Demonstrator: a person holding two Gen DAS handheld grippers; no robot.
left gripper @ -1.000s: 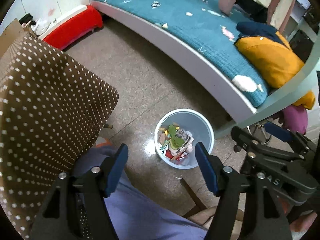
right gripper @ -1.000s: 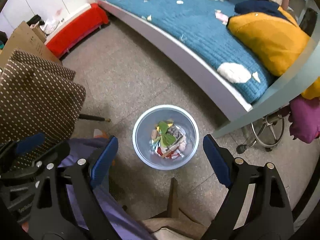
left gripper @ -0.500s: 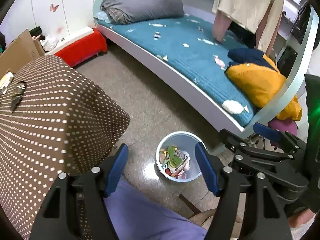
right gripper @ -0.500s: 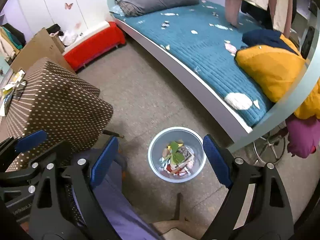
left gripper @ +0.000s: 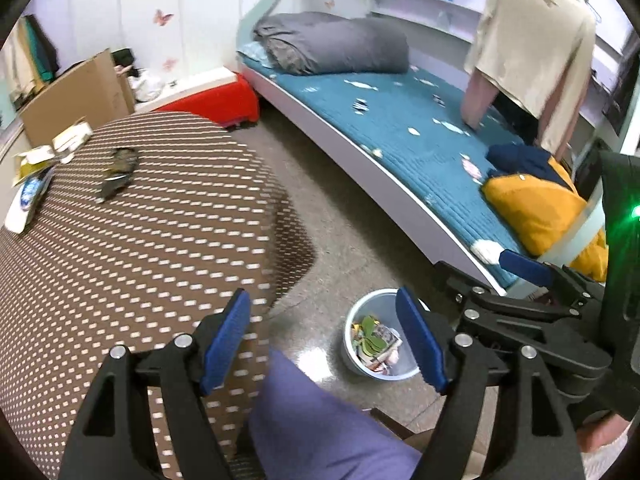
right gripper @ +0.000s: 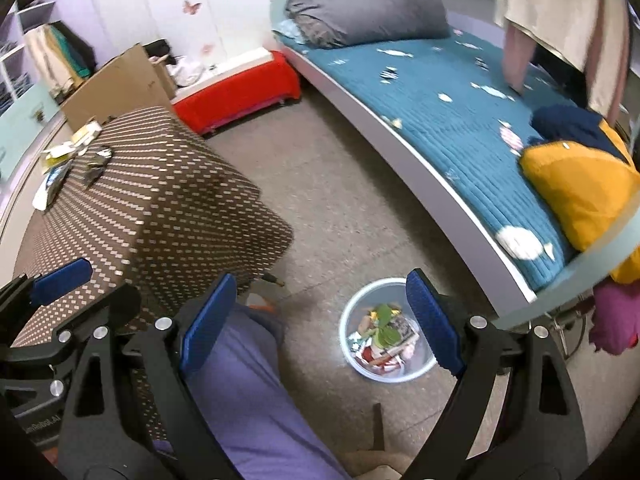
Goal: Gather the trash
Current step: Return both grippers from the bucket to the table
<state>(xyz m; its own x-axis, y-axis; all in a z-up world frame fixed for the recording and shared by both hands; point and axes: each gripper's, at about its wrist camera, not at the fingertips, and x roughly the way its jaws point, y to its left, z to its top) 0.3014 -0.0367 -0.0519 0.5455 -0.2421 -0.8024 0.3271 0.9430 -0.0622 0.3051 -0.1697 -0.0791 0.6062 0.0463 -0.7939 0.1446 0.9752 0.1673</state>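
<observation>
Two grippers: both held high over the floor, nothing between the fingers.
Left gripper [left gripper: 324, 338]: blue pads wide apart, holding nothing; left pad over the table edge, right pad over the bin rim in its own view.
Right gripper [right gripper: 322, 326]: pads wide apart, holding nothing; it also shows at the right of the left view, just beside the left gripper.
Leg [right gripper: 244, 392]: purple trousers, below and between the fingers in both views.
Bin [left gripper: 354, 314]: pale round bin on the floor, upright, between table and bed; also seen at [right gripper: 360, 368].
Bin contents: mixed trash [right gripper: 382, 336], green leaf-like scraps, printed wrappers, red and white bits; well below the rim.
Table [left gripper: 140, 240]: brown cloth with white dots, left of the bin, cloth hanging over the corner.
Table trash: dark crumpled wrapper [left gripper: 118, 170] lying flat near the far end; blue-white packet [left gripper: 28, 200] at the left edge; yellow-white paper scraps [left gripper: 52, 150] just behind them. All well apart from both grippers.
Bed [right gripper: 460, 120]: teal cover with small white scraps scattered on it, grey bolster [right gripper: 368, 12] at the head, yellow cushion [right gripper: 584, 188] at the near end.
Floor [right gripper: 340, 208]: grey speckled; red bench [right gripper: 236, 88] against the far wall, cardboard box [right gripper: 112, 88] beside it.
</observation>
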